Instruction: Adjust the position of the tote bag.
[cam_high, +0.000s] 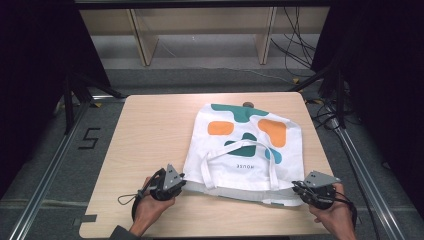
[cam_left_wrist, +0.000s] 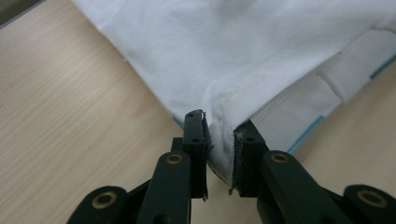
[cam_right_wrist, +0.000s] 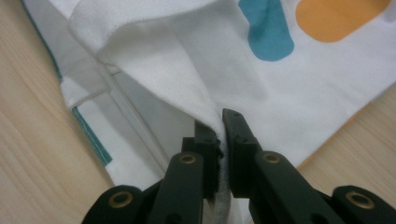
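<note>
A white tote bag (cam_high: 245, 150) with teal and orange blobs lies flat on the light wooden table (cam_high: 150, 135), right of its middle and reaching toward the near edge. Its open mouth faces the person, and its two white handles (cam_high: 240, 150) are folded back over the printed side.

The left gripper (cam_high: 181, 186) sits at the bag's near left corner. In the left gripper view its fingers (cam_left_wrist: 195, 135) stand narrow, pinching a bunched fold of white cloth (cam_left_wrist: 219, 140) at the hem. The right gripper (cam_high: 299, 189) is at the bag's near right corner. In the right gripper view its fingers (cam_right_wrist: 233, 135) are also nearly closed, with the upper layer's hem (cam_right_wrist: 205, 112) caught between them.

Taking both corners of the mouth edge at once makes sense: with each end of that hem pinned, the cloth can probably be lifted, pulled taut or folded over the bag without sagging or skewing. The grips appear to take the upper layer, since a lower layer with a thin teal line (cam_right_wrist: 91, 135) lies on the table beneath.

A small line of dark letters (cam_high: 245, 165) is printed on the bag below the blobs, upside down from the high view. It seems to read "MOUSE", though it is too small to be sure.
</note>
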